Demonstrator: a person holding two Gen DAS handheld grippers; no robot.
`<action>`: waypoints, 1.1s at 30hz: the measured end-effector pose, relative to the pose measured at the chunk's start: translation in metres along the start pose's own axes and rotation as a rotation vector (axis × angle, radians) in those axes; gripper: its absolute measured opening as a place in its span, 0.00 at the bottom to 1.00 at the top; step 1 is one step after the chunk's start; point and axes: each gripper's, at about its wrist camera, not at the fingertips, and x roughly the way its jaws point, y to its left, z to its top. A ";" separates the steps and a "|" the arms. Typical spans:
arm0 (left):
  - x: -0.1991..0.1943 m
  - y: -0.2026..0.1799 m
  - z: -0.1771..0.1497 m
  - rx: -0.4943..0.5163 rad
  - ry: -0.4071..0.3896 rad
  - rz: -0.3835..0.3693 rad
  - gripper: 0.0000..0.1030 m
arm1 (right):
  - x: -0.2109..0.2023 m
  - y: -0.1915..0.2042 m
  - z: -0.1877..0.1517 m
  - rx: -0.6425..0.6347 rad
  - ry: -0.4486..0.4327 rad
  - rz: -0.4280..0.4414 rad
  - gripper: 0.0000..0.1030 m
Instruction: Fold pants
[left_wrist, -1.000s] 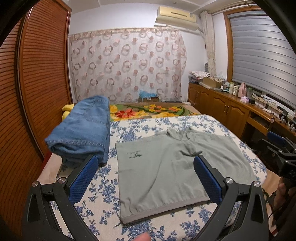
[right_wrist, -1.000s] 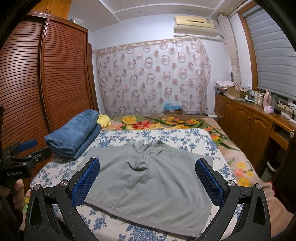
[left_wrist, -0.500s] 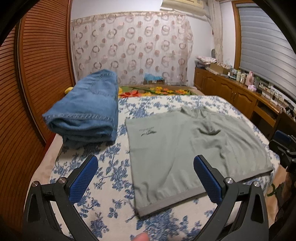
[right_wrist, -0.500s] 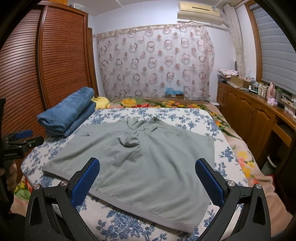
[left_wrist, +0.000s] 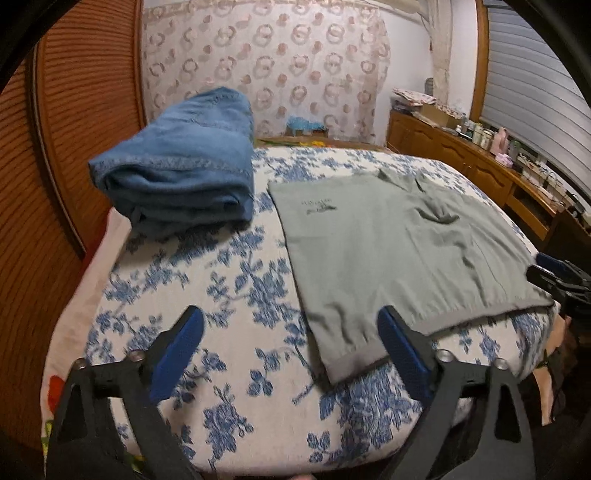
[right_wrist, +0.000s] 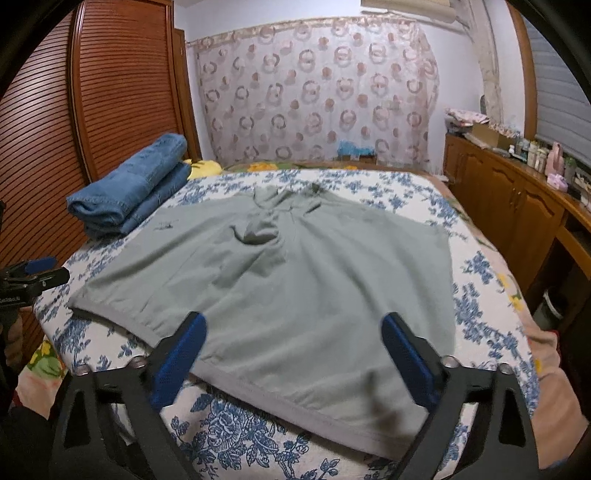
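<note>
Grey-green pants (left_wrist: 388, 251) lie spread flat on the flowered bed, waistband along the near edge; they also show in the right wrist view (right_wrist: 295, 280). My left gripper (left_wrist: 291, 350) is open and empty just above the bed, its right finger over the near left corner of the waistband. My right gripper (right_wrist: 291, 354) is open and empty low over the near waistband edge, toward its right end. Each gripper shows in the other's view: the right one (left_wrist: 561, 284) at the right edge, the left one (right_wrist: 33, 273) at the left edge.
A folded stack of blue jeans (left_wrist: 181, 166) sits at the bed's far left, also in the right wrist view (right_wrist: 129, 188). A wooden wardrobe (right_wrist: 110, 92) stands along the left. A wooden cabinet (right_wrist: 517, 206) with bottles runs along the right. The bed's flowered cover (left_wrist: 229, 288) surrounds the pants.
Both grippers have moved down and forward toward the near waistband edge of the pants. Both stay open and empty.
</note>
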 end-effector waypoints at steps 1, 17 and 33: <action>0.001 0.000 -0.002 0.002 0.012 -0.016 0.82 | 0.000 -0.001 0.000 0.003 0.009 0.002 0.84; 0.008 -0.008 -0.022 -0.005 0.083 -0.122 0.38 | 0.000 -0.006 0.006 -0.035 0.059 -0.012 0.76; -0.012 -0.026 0.004 0.046 0.012 -0.187 0.06 | -0.001 -0.009 0.013 -0.042 0.058 -0.022 0.47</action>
